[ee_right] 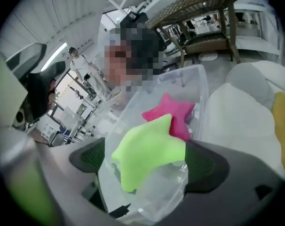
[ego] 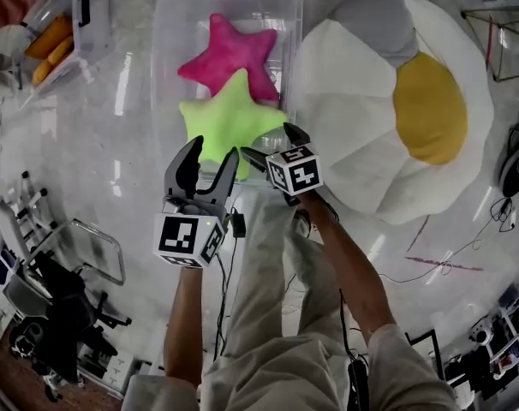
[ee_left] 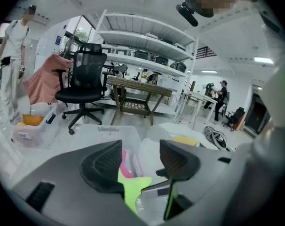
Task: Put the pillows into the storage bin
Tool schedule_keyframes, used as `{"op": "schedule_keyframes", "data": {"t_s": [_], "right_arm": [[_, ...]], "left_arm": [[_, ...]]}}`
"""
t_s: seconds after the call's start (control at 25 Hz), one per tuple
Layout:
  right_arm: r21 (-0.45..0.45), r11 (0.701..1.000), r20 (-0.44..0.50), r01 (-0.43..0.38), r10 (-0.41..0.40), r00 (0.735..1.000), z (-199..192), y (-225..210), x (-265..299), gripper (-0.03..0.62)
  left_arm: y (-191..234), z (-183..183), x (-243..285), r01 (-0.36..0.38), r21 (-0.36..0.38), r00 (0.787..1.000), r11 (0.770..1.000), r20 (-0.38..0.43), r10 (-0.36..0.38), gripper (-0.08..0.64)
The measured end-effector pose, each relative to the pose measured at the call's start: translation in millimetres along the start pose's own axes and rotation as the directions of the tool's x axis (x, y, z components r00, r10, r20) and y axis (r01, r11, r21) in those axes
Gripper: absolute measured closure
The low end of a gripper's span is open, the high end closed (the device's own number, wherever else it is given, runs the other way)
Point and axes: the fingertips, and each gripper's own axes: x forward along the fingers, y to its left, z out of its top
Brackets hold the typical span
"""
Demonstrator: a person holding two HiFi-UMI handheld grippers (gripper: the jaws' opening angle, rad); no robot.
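Your right tongs (ego: pixel 268 142) stand wide open, and no pad touches the green star pillow (ego: pixel 229 118) just ahead. It lies in the clear storage bin (ego: pixel 163 50) against the pink star pillow (ego: pixel 234 58). Your left tongs (ego: pixel 213 152) are open and empty. The fried-egg pillow (ego: pixel 371 118) waits on the floor to their right, probably next.

Beyond the jaws of the left gripper (ee_left: pixel 141 160) stand a black office chair (ee_left: pixel 83 81), a wicker table (ee_left: pixel 138 92) and white shelving (ee_left: pixel 147 36)

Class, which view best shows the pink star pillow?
Head view: the pink star-shaped plush pillow shows nearly whole. Right gripper view: half hidden behind the lime-green star pillow. Left gripper view: a sliver.
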Motion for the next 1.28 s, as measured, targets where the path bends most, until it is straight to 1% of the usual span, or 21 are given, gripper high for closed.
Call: {"op": "schedule_keyframes", "data": {"t_s": [0.08, 0.16, 0.28, 0.36, 0.44, 0.52, 0.56, 0.64, 0.8, 0.88, 1.0, 1.12, 1.2, 1.28], "right_arm": [[0.006, 1.0, 0.065, 0.029, -0.03, 0.997, 15.1, -10.0, -27.7, 0.068], [-0.004, 0.997, 0.127, 0.076, -0.074, 0.989, 27.8, -24.1, -58.4, 0.1], [-0.01, 0.986, 0.216, 0.165, -0.159, 0.963, 40.9, -50.6, -110.7, 0.163], [0.005, 0.974, 0.274, 0.225, -0.218, 0.937, 45.1, -68.1, -150.4, 0.215], [0.033, 0.959, 0.322, 0.282, -0.277, 0.905, 45.6, -84.5, -192.9, 0.25], [0.072, 0.939, 0.362, 0.336, -0.338, 0.869, 41.2, -100.0, -238.8, 0.288], [0.096, 0.927, 0.38, 0.363, -0.371, 0.847, 37.3, -107.8, -262.8, 0.318], [0.157, 0.895, 0.414, 0.417, -0.443, 0.795, 26.9, -122.4, -311.1, 0.365], [0.282, 0.814, 0.448, 0.508, -0.58, 0.681, -5.5, -137.6, -406.2, 0.44], [0.339, 0.771, 0.445, 0.54, -0.637, 0.63, -25.4, -139.0, -452.3, 0.465], [0.414, 0.702, 0.424, 0.579, -0.712, 0.56, -54.3, -134.8, -513.3, 0.506], [0.479, 0.623, 0.393, 0.618, -0.782, 0.484, -79.8, -126.0, -568.7, 0.543], [0.518, 0.577, 0.369, 0.631, -0.816, 0.444, -94.2, -115.2, -602.3, 0.571], [0.557, 0.542, 0.354, 0.629, -0.84, 0.41, -105.7, -100.4, -634.0, 0.586]], "left_arm": [[-19.5, 11.1, 11.1, 0.048, 0.029, 0.999, 0.998, -0.005, -0.048, 0.327], [-42.6, 21.2, 24.5, 0.097, 0.059, 0.995, 0.993, -0.014, -0.097, 0.327], [-81.0, 33.7, 44.3, 0.169, 0.107, 0.986, 0.98, -0.032, -0.166, 0.327], [-107.1, 40.8, 53.9, 0.21, 0.136, 0.978, 0.968, -0.046, -0.205, 0.327], [-134.1, 48.3, 60.6, 0.244, 0.156, 0.969, 0.957, -0.062, -0.238, 0.327], [-164.0, 55.7, 63.8, 0.281, 0.171, 0.959, 0.944, -0.077, -0.271, 0.328], [-180.2, 59.5, 64.9, 0.302, 0.18, 0.953, 0.936, -0.083, -0.292, 0.328], [-213.1, 66.9, 67.1, 0.354, 0.209, 0.935, 0.911, -0.097, -0.341, 0.334], [-273.1, 76.2, 64.3, 0.445, 0.272, 0.896, 0.853, -0.132, -0.425, 0.374], [-298.7, 80.2, 59.2, 0.479, 0.285, 0.878, 0.831, -0.151, -0.454, 0.398], [-333.3, 93.0, 49.3, 0.528, 0.304, 0.849, 0.793, -0.172, -0.5, 0.442], [-368.4, 112.1, 37.6, 0.569, 0.324, 0.821, 0.756, -0.169, -0.545, 0.477], [-390.8, 123.4, 23.8, 0.587, 0.339, 0.806, 0.735, -0.17, -0.566, 0.503], [-412.0, 132.1, 5.5, 0.612, 0.346, 0.788, 0.711, -0.184, -0.588, 0.522]]}}
